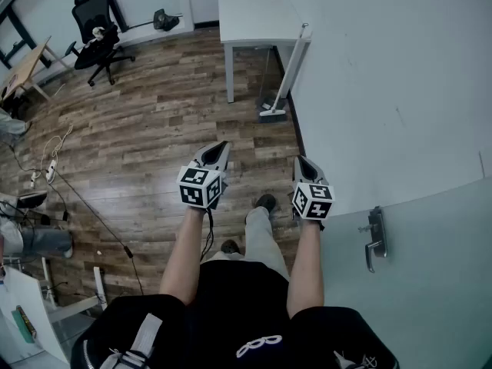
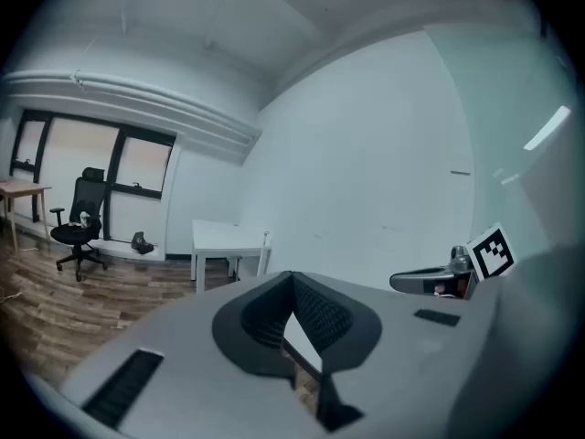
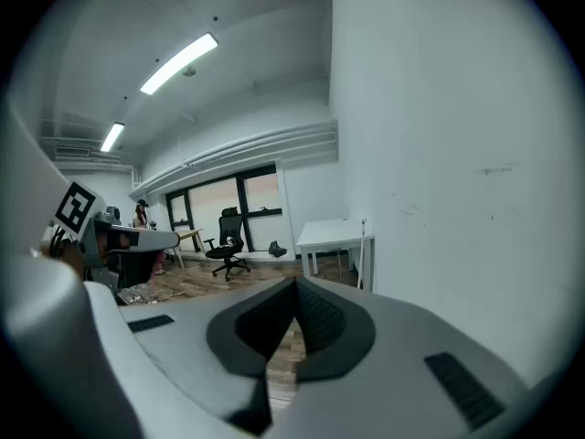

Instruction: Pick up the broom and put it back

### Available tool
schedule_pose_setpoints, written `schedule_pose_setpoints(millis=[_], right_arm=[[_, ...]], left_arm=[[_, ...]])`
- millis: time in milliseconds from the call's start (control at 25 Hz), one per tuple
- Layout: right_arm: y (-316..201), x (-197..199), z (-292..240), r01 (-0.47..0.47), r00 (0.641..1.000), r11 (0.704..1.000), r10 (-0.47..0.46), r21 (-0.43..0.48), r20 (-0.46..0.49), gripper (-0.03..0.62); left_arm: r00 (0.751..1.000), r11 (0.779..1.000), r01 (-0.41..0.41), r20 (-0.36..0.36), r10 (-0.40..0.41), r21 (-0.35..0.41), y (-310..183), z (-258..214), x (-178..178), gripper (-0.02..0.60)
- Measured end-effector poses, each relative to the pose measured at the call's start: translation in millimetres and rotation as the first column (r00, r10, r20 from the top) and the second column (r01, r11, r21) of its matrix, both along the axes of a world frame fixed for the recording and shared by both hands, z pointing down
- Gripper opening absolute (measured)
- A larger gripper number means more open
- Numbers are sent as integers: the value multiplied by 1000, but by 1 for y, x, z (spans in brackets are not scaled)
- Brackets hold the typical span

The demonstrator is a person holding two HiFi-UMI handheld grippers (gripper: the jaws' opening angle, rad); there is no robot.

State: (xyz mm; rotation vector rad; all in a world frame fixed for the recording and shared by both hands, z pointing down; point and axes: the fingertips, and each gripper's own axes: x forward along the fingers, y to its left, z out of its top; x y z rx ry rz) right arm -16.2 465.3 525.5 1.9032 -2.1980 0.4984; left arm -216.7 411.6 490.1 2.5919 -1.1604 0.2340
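— Underfoot we have the wooden floor [image 1: 154,129], and along our right runs the pale wall [image 1: 384,91] with a door [image 1: 430,275] set in it. What stands ahead of us?

— We see a white table [image 1: 246,14] pushed up to that wall, and a black office chair [image 1: 96,29] well off to the left.

— And the broom [image 1: 286,68]?

— We find it standing tilted at the table's right end. The top of its handle leans on the table edge and its head sits on the floor just in front of the table, close to the wall.

— How does it lie to our jaws?

— Well apart. We hold our left gripper [image 1: 221,145] and right gripper [image 1: 300,160] side by side before us, both pointing towards the table. The broom stands far beyond their tips, more nearly in line with the right one.

— Do we hold anything?

— No. Both pairs of jaws are closed tip to tip, with nothing between them.
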Motion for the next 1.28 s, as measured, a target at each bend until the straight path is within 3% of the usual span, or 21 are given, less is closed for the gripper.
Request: schedule_pose_setpoints(millis=[520,800,1280], right_arm=[[4,0,0,-29,999,999,28,17,25,25],[-31,8,4,-34,999,999,33,4,25,25],[-119,41,5,-47,999,999,47,-8,22,25]], left_arm=[[1000,1000,11,12,-12,11,7,-2,-7,11],[1000,1000,13,23,-14,15,-31,-3,-5,11],[1000,1000,-18,26,18,16,-125,1,32,11]])
